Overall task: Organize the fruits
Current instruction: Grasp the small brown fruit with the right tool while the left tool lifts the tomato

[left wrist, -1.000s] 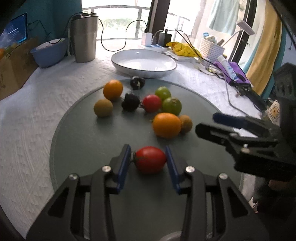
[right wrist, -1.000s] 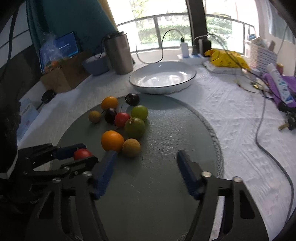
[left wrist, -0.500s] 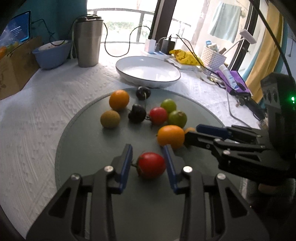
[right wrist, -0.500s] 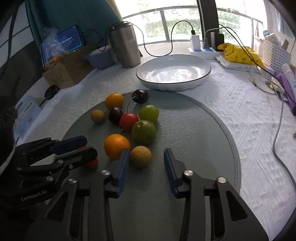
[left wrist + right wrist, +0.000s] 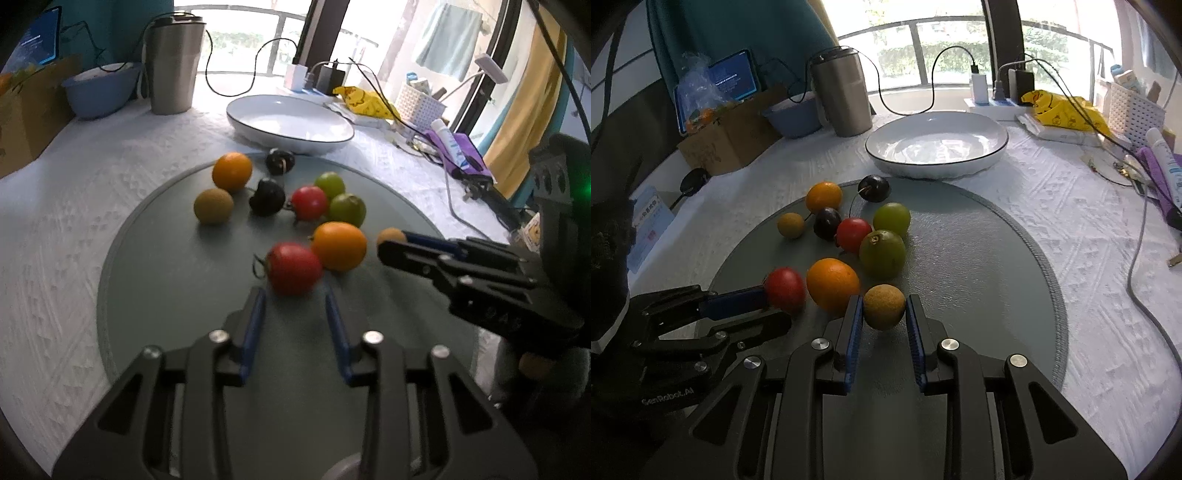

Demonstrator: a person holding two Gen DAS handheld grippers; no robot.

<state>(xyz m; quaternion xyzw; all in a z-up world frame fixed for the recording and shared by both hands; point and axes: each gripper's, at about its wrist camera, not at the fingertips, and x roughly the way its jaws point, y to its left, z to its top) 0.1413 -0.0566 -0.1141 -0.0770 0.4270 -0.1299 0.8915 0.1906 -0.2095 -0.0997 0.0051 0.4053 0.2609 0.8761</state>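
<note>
Right wrist view: on the grey mat (image 5: 979,266), the right tool (image 5: 884,314) is pinching the brown fruit (image 5: 884,306); the left tool (image 5: 295,299) is pinching the red tomato (image 5: 293,267). Probably best lifting gently toward the plate (image 5: 938,147).

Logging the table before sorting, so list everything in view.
orange: 2, orange, on the mat
red tomato: 2, red, one mid-cluster, one at the near left
green fruit: 2, green, side by side on the mat
dark fruit: 2, near black, far part of the mat
brown fruit: 2, tan, one far left, one nearest
mat: 1, grey, round, on the tablecloth
plate: 1, white, empty, behind the mat
tumbler: 1, steel, far left
bowl: 1, blue, beside the tumbler
tablecloth: 1, white
left gripper: black, just closed on the near red tomato
right gripper: black, just closed on the nearest brown fruit
</note>
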